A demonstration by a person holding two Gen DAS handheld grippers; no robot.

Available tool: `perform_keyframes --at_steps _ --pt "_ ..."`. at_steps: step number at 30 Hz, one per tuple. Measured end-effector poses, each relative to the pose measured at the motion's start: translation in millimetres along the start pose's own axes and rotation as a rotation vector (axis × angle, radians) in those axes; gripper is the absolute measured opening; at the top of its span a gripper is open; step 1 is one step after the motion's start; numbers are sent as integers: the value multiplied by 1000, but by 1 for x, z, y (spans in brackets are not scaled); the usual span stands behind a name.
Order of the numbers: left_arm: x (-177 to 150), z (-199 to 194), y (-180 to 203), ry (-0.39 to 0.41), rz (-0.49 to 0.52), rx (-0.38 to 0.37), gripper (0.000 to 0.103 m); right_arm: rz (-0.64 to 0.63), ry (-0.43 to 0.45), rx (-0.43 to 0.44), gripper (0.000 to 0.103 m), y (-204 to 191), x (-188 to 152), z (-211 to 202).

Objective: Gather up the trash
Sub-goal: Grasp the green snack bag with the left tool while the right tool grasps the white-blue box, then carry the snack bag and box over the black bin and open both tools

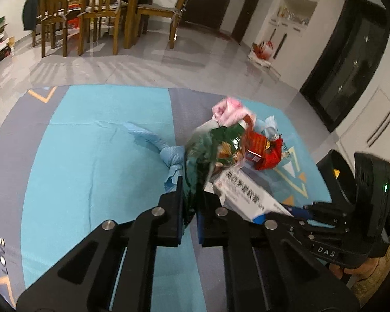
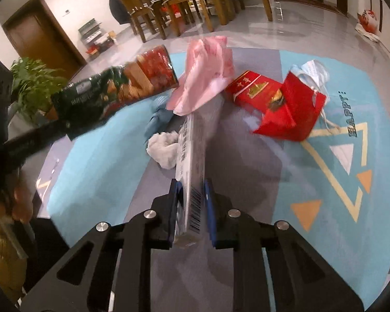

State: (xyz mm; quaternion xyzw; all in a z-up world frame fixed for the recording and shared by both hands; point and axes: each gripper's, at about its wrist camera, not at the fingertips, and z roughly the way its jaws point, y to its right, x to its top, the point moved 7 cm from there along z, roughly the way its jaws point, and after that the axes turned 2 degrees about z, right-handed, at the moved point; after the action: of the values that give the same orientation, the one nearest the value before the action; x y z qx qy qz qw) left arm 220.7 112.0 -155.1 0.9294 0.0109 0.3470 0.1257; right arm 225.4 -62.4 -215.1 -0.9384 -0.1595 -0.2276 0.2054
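Left hand-held gripper (image 1: 191,202) is clenched on the near end of a green snack bag (image 1: 208,153), which sticks out toward the far side, seemingly lifted clear of the rug (image 1: 91,156). Right hand-held gripper (image 2: 191,197) is grasping a white carton (image 2: 192,156) edge-on, barcode nearest the camera; its printed characters are too blurred to read. Each tool probably takes one piece so both can be carried off together. Left on the rug are a red cigarette pack (image 2: 252,91), a red pouch (image 2: 293,114), a face mask (image 2: 312,72), a white tissue (image 2: 163,148) and a pink bag (image 2: 208,72). Rug lettering reads "HAPPY" at right.
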Motion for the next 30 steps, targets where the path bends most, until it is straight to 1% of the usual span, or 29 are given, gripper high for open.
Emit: perform_keyframes --at_steps 4,6,9,10,14,18,23,30 --pt "-11 -6 0 -1 -45 4 9 -21 -19 -37 17 6 -16 1" --pt "-13 -11 7 9 -40 2 9 -35 -6 -45 16 6 -16 -3" --pt "-16 -21 20 35 -20 -1 9 -43 51 -31 16 5 -20 -28" --pt "-16 -25 26 44 -13 -5 9 -40 83 -27 16 7 -19 -40" --pt "-16 -34 45 55 3 -27 9 3 175 -17 16 16 -16 -74" --pt "-9 -38 72 73 44 -36 9 73 262 9 16 35 -13 -105" --pt "1 -33 106 78 94 -31 9 160 363 -10 16 73 -4 -139" --pt "13 -20 165 85 175 -67 9 258 458 -47 16 112 -7 -168"
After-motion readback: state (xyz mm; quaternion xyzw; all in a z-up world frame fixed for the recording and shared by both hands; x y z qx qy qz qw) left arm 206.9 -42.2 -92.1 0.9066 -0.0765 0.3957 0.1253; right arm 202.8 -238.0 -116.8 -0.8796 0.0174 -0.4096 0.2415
